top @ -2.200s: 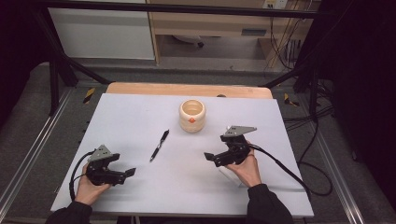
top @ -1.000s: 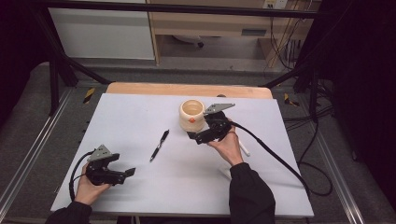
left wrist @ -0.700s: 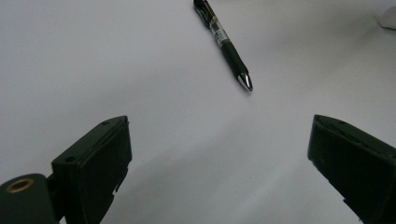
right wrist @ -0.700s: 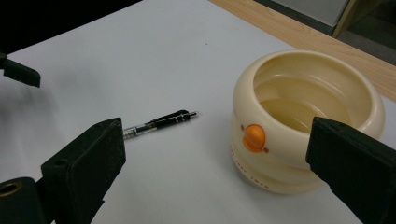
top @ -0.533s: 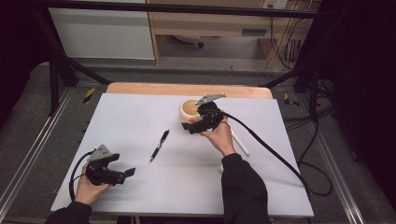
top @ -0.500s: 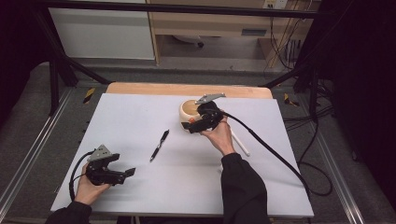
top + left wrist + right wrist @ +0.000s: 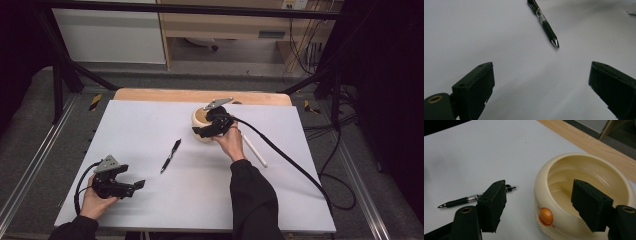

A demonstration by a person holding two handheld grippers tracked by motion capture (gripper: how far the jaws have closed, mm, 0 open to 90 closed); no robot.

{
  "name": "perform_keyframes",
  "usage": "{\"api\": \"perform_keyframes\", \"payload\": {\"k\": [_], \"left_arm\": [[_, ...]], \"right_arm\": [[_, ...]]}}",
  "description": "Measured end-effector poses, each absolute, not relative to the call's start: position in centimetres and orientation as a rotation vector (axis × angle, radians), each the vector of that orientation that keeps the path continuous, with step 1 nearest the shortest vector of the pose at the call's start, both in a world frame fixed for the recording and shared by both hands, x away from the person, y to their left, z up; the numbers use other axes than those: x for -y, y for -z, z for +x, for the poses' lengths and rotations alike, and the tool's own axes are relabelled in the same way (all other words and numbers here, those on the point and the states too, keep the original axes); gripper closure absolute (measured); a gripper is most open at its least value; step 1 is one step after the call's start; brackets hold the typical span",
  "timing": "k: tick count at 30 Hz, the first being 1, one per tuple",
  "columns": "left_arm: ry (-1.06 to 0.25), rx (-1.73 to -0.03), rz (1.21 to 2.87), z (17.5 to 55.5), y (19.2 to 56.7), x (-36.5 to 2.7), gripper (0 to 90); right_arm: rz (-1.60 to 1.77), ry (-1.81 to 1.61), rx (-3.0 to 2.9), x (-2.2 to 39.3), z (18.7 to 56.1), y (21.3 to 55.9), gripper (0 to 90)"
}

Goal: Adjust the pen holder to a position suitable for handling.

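A cream bowl (image 7: 200, 116) with an orange dot on its side (image 7: 584, 170) stands at the far middle of the white table. My right gripper (image 7: 204, 131) is at the bowl's near rim. In the right gripper view (image 7: 540, 195) one jaw is inside the bowl and the other outside its wall, with a gap to the wall. Its jaws have just been closing with the wall between them, and they stand open. A black pen (image 7: 170, 155) lies left of the bowl (image 7: 474, 198). My left gripper (image 7: 135, 186) rests open near the front left, pointing toward the pen (image 7: 544, 23).
A white stick (image 7: 254, 150) lies beside the right hand. The white sheet (image 7: 150, 125) covers a wooden tabletop whose far edge (image 7: 165, 95) shows. The right gripper's cable (image 7: 290, 160) trails off to the right. Dark frame posts stand around the table.
My right gripper moved from the front right of the table up and left to the bowl, and its jaws narrowed around the bowl's wall. The left gripper and the pen stayed put.
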State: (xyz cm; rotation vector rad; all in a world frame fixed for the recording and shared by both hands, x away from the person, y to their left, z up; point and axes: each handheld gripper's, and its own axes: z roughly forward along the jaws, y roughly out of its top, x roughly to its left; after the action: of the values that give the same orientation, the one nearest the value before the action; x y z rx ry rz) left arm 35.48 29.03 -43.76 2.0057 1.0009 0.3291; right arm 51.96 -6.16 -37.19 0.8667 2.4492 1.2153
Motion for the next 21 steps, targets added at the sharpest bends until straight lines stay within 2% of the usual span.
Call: {"api": "perform_keyframes", "payload": {"k": [9,21], "left_arm": [[-0.328,-1.000,2.006,35.48,43.76,-29.00,6.8],[-0.326,-1.001,2.007,35.50,43.79,-29.02,6.9]], "right_arm": [[0.810,-1.170,-2.476,5.54,52.52,37.65,46.1],[0.772,-1.139,-2.492,5.65,53.04,37.91,60.2]]}}
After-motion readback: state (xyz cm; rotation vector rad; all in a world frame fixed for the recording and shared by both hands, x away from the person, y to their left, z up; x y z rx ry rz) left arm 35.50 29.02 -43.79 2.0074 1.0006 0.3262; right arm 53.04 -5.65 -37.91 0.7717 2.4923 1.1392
